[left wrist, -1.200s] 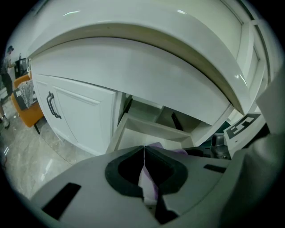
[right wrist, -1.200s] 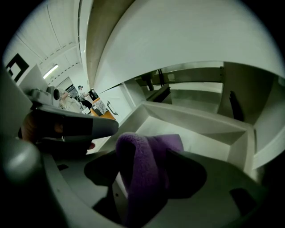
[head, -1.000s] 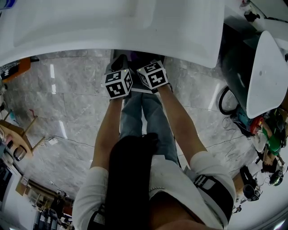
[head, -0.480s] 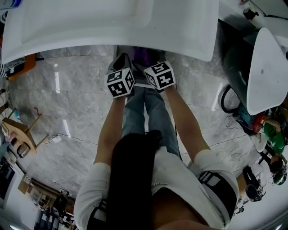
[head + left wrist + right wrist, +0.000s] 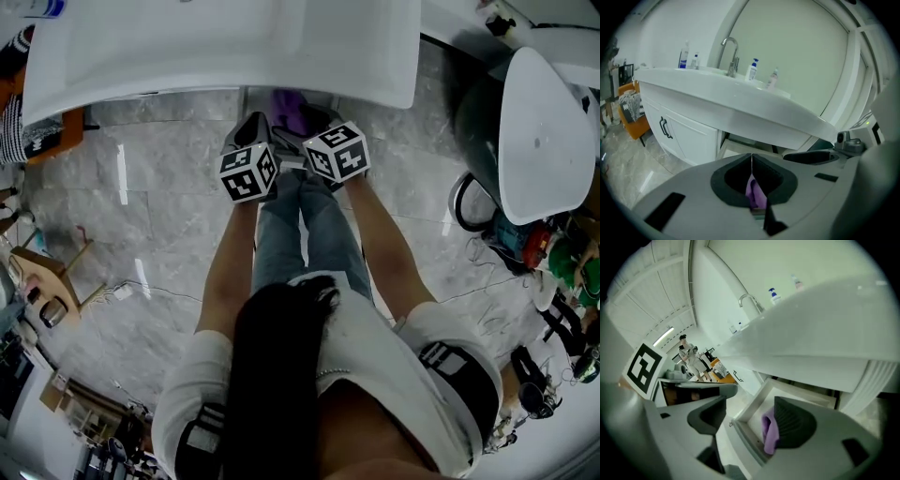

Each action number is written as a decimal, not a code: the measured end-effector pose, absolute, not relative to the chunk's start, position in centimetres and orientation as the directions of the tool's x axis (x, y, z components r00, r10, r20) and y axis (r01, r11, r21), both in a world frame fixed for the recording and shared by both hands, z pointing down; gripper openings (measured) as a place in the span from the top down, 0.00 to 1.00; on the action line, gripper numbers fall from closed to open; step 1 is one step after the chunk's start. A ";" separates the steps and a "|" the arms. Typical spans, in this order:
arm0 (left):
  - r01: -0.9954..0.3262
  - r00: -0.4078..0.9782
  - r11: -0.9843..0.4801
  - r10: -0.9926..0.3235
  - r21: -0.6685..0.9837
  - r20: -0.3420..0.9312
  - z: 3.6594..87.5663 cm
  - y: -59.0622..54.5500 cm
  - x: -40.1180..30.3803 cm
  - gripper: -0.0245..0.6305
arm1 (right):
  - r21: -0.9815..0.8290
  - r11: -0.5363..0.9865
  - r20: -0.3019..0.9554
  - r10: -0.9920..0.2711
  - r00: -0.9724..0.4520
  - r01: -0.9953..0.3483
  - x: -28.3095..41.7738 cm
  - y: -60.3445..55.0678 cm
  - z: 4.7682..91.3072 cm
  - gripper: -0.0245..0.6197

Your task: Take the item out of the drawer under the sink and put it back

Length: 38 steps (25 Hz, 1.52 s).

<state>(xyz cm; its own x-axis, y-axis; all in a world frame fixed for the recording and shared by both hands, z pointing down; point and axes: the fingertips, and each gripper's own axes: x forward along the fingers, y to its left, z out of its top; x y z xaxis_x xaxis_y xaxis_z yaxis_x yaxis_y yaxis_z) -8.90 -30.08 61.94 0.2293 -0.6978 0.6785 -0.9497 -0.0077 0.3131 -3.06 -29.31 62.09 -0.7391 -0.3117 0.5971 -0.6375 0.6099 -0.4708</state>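
Observation:
A purple item (image 5: 289,107) lies in the open white drawer (image 5: 751,420) under the sink counter (image 5: 225,47). In the head view my left gripper (image 5: 251,124) and right gripper (image 5: 321,124) reach side by side to the drawer, just below the counter's edge. In the left gripper view my left gripper (image 5: 751,159) has its jaws shut tip to tip, and the purple item (image 5: 755,194) shows through the hollow behind the tips. My right gripper (image 5: 751,405) is open over the drawer. There the purple item (image 5: 769,432) sits against its right-hand jaw; I cannot tell whether they touch.
A tap (image 5: 731,51) and soap bottles (image 5: 751,70) stand on the counter. A shut cabinet door with a dark handle (image 5: 665,127) is left of the drawer. A white oval lid (image 5: 539,131) and clutter sit at right. People (image 5: 691,357) stand far off.
Both grippers have moved a little further up under the counter's edge, and the right one has drifted slightly right. More of the purple item shows between them.

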 end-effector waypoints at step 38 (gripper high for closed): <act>-0.916 0.350 -0.187 -0.807 0.355 0.477 45.3 -26.2 -6.6 0.96 | -0.289 0.503 0.516 -0.635 -0.575 -0.814 0.2 -26.8 45.7 0.94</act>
<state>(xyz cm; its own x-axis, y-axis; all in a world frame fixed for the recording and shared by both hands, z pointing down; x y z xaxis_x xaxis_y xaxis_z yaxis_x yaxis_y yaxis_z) -6.59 -26.20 45.31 0.3495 -0.8065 0.4768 -0.9159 -0.1869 0.3552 0.21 -26.80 45.75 -0.5752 -0.6350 0.5156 -0.8145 0.5033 -0.2887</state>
